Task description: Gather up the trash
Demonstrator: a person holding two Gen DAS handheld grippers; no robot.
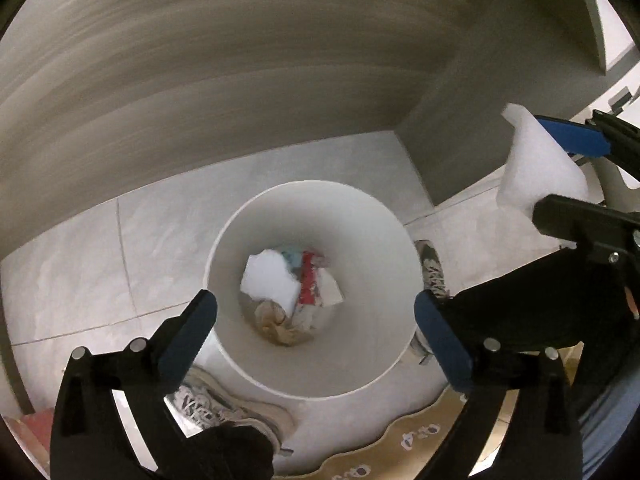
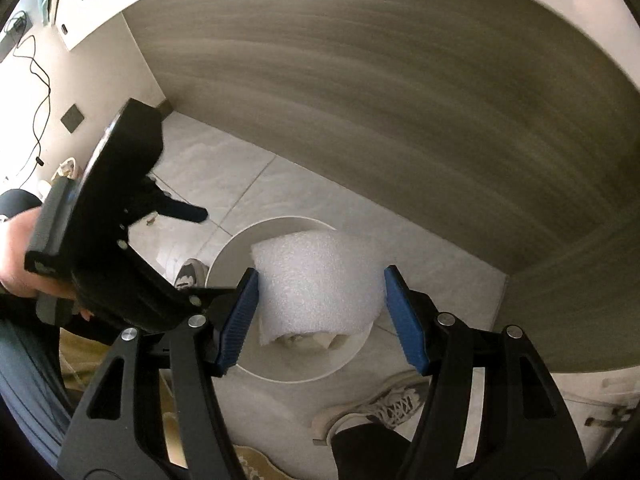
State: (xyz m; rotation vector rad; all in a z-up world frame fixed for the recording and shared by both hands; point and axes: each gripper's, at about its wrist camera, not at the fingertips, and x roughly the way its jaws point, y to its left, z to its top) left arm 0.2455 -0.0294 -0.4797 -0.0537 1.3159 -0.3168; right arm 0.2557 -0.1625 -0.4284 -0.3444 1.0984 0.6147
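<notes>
One white bin (image 1: pixel 312 376) stood on the floor, and one only. Two grippers were out: the left gripper (image 1: pixel 316 320) and the right gripper (image 2: pixel 320 312). One white foam sheet (image 2: pixel 316 284) was up there. Down in the bin lay one more white foam piece (image 1: pixel 268 276), one red wrapper (image 1: pixel 309 284) and one crumpled brown paper (image 1: pixel 276 322). Two sneakers (image 1: pixel 224 412) were counted.

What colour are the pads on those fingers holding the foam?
Blue ribbed pads on black fingers, gripping the white foam sheet; clearest in the right wrist view.
</notes>
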